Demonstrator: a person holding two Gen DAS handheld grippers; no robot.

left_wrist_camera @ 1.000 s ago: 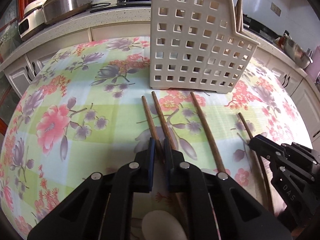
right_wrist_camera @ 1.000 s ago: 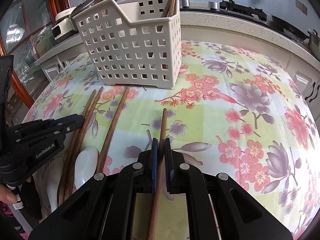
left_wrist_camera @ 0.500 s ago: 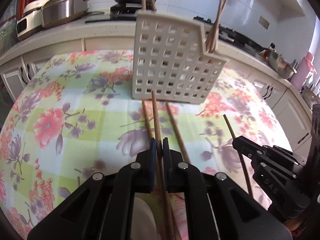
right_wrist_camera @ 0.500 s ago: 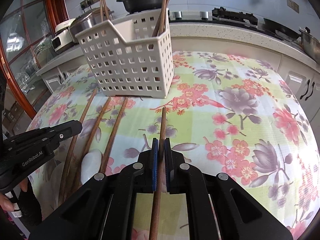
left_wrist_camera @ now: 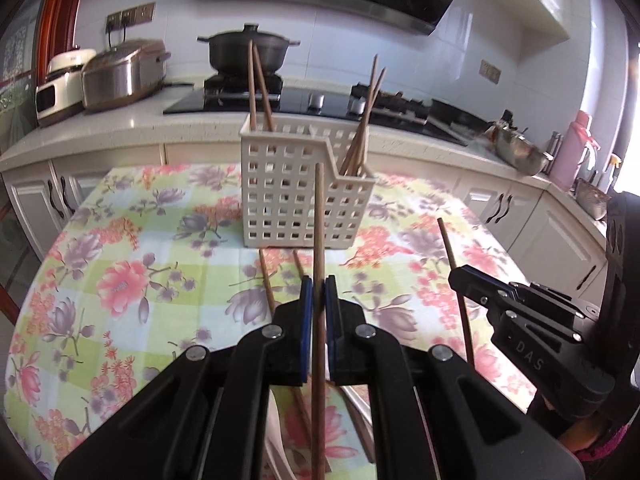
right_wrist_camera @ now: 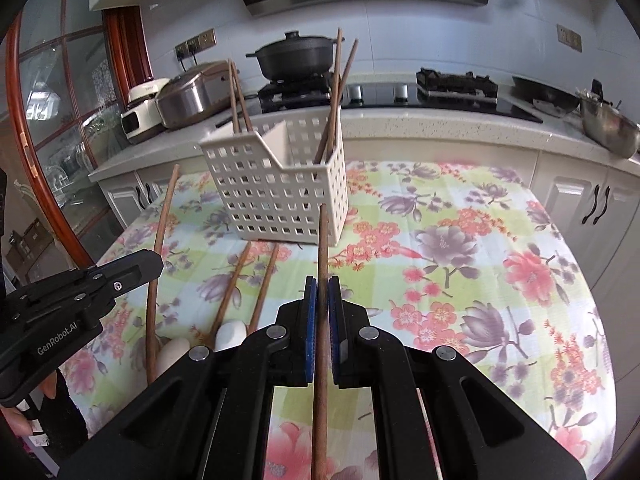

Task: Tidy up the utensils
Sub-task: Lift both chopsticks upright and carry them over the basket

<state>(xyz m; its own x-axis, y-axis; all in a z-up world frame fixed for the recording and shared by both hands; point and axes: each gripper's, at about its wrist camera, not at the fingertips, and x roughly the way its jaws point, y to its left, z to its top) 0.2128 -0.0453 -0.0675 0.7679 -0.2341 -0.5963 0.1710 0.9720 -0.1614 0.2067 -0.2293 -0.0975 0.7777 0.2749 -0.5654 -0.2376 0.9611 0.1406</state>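
Note:
A white perforated utensil basket (left_wrist_camera: 304, 184) stands on the floral table with several wooden chopsticks upright in it; it also shows in the right wrist view (right_wrist_camera: 276, 192). My left gripper (left_wrist_camera: 315, 290) is shut on a wooden chopstick (left_wrist_camera: 319, 220), held above the table and pointing at the basket. My right gripper (right_wrist_camera: 322, 292) is shut on another wooden chopstick (right_wrist_camera: 322, 240), also lifted. Two chopsticks (right_wrist_camera: 248, 280) lie on the cloth in front of the basket, beside two white spoons (right_wrist_camera: 230, 332).
The floral tablecloth (right_wrist_camera: 480, 260) covers the table, which ends at the right and near edges. Behind it runs a counter with rice cookers (left_wrist_camera: 120, 72), a black pot (left_wrist_camera: 248, 50) on the stove, and a steel bowl (right_wrist_camera: 608, 128).
Both grippers have risen and tilted up, each lifting its chopstick off the cloth. The basket now looks farther away and lower in both views.

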